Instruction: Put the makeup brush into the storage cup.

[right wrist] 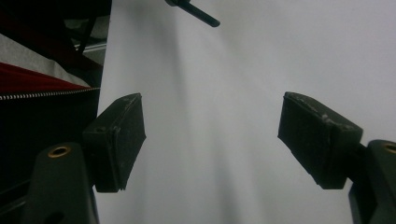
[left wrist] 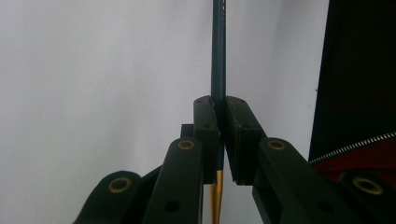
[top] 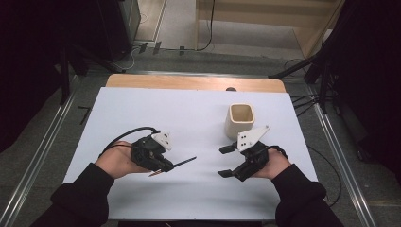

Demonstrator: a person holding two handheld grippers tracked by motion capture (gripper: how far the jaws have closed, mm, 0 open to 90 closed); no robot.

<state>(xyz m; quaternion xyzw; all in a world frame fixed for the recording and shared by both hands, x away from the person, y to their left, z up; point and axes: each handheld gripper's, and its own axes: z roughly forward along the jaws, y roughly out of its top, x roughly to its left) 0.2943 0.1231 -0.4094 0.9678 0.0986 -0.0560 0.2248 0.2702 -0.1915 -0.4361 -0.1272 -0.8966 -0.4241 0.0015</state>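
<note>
Left gripper point(top: 163, 166) clamps the pencil point(top: 184, 162) near its gold end: light, stiff, slippery. Right gripper point(top: 227, 161), near the cup point(top: 241, 120), gapes empty.

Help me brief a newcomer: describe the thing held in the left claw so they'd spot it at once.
Start at the white table; near its front edge the left claw is shut on a pencil. It is a thin dark stick with a gold band at one end, far slimmer than the squat cream cup by the right claw.

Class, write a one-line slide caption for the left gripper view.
Left tongs shut on a dark pencil above the white table.
</note>
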